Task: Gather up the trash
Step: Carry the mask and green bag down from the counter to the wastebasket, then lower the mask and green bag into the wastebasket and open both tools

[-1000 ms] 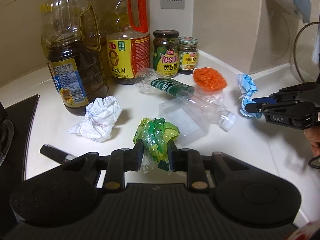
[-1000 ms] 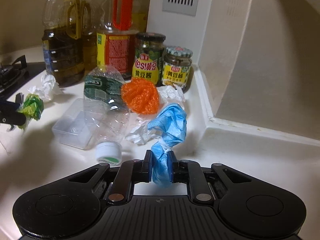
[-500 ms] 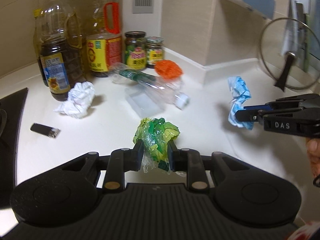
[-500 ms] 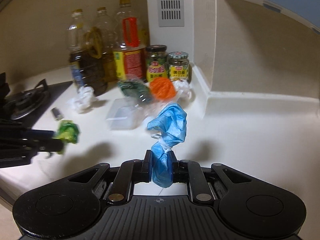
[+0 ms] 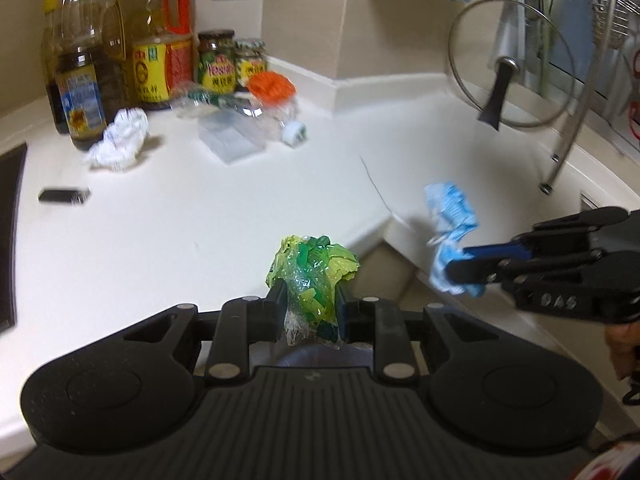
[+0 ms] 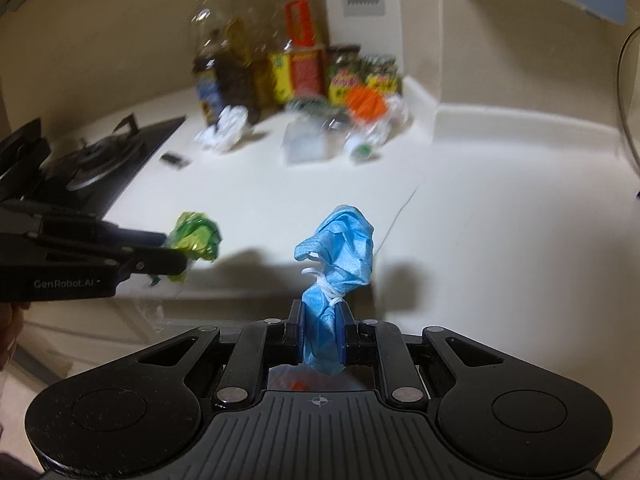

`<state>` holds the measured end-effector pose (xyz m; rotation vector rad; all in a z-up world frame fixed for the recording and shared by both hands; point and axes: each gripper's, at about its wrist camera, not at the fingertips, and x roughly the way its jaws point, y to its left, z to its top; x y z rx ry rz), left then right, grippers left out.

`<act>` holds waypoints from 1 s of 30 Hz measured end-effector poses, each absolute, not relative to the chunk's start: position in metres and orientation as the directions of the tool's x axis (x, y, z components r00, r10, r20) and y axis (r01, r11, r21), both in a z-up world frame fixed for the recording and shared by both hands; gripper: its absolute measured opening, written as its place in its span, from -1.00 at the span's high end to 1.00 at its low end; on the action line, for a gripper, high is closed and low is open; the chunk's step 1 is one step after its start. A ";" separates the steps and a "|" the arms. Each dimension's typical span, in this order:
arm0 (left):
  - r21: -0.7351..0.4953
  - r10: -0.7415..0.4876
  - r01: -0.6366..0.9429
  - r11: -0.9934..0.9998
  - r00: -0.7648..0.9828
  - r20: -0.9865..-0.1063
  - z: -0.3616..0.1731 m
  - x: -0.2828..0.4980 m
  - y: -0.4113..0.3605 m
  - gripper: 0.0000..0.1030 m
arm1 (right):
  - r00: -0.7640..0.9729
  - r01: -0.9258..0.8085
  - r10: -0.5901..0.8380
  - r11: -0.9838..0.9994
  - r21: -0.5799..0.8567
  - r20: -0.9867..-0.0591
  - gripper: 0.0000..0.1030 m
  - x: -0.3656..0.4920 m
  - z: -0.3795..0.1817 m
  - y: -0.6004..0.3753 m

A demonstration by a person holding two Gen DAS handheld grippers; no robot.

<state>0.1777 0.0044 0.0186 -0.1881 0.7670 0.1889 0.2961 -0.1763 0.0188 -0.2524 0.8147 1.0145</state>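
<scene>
My left gripper (image 5: 311,300) is shut on a crumpled green wrapper (image 5: 310,270), held past the counter's front edge; it also shows in the right wrist view (image 6: 194,236). My right gripper (image 6: 320,332) is shut on a crumpled blue face mask (image 6: 340,248), which also shows in the left wrist view (image 5: 450,224), held to the right of the green wrapper. On the white counter (image 5: 200,216) lie a white paper wad (image 5: 120,140), a clear plastic bottle (image 5: 240,110), a clear plastic box (image 5: 230,140) and an orange mesh ball (image 5: 271,86).
Oil bottles (image 5: 80,72) and sauce jars (image 5: 216,62) stand in the back corner. A small black object (image 5: 64,196) lies near the stove (image 6: 88,164) at the left. A glass pot lid (image 5: 508,68) leans by a dish rack at the right.
Both grippers have pulled back from the trash pile toward and past the counter's front edge, each still holding its piece. The views are blurred from motion.
</scene>
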 end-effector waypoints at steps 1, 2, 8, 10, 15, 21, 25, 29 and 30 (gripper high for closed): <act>-0.107 0.092 -0.235 0.966 0.701 -0.707 0.016 0.174 0.003 0.57 | 0.261 -0.836 0.650 0.522 0.170 -0.714 0.70 0.289 0.016 -0.175; -0.112 0.084 -0.231 0.966 0.695 -0.714 0.013 0.171 0.001 0.57 | 0.254 -0.841 0.645 0.516 0.165 -0.721 0.70 0.284 0.012 -0.174; -0.123 0.060 -0.233 0.965 0.649 -0.758 -0.014 0.160 -0.004 0.57 | 0.217 -0.868 0.596 0.481 0.128 -0.773 0.70 0.261 -0.019 -0.163; -0.131 0.052 -0.239 0.962 0.634 -0.772 -0.024 0.160 -0.004 0.57 | 0.202 -0.869 0.582 0.477 0.129 -0.788 0.70 0.257 -0.031 -0.161; -0.136 0.046 -0.258 0.956 0.593 -0.804 -0.049 0.162 -0.005 0.57 | 0.189 -0.876 0.551 0.468 0.114 -0.813 0.70 0.255 -0.054 -0.158; -0.140 0.039 -0.284 0.949 0.544 -0.838 -0.070 0.165 -0.002 0.57 | 0.188 -0.885 0.512 0.458 0.081 -0.838 0.70 0.255 -0.073 -0.154; -0.137 0.029 -0.288 0.948 0.507 -0.861 -0.083 0.170 -0.003 0.57 | 0.160 -0.887 0.479 0.453 0.087 -0.863 0.70 0.256 -0.084 -0.151; -0.156 0.007 -0.295 0.943 0.482 -0.876 -0.096 0.172 -0.004 0.57 | 0.128 -0.885 0.447 0.454 0.102 -0.886 0.70 0.258 -0.098 -0.150; -0.156 0.004 -0.296 0.942 0.477 -0.879 -0.099 0.173 -0.004 0.57 | 0.124 -0.886 0.440 0.453 0.101 -0.889 0.70 0.259 -0.101 -0.149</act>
